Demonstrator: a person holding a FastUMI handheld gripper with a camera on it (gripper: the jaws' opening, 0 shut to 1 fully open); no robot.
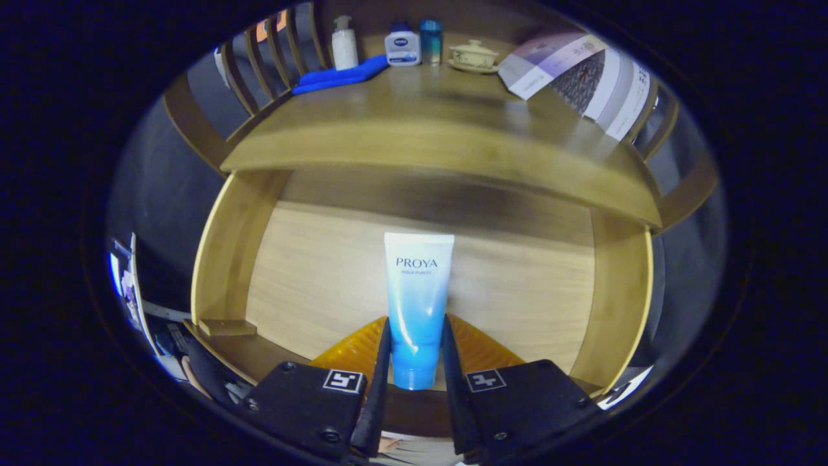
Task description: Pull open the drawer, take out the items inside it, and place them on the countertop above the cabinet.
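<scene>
Above open drawer [229, 259], claw [417, 353] gripping one tube [417, 298]

Gripper [417, 353] clamps tube [417, 304] over open drawer [323, 272].

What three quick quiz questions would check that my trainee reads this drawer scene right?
1. True or false: the claw has both fingers pressed on the blue tube.
2. Where is the tube? A) on the countertop B) over the open drawer C) on the floor
3. Which soft item lies on the countertop beside the pump bottle?

Key: 1 true. 2 B. 3 the blue cloth.
</scene>
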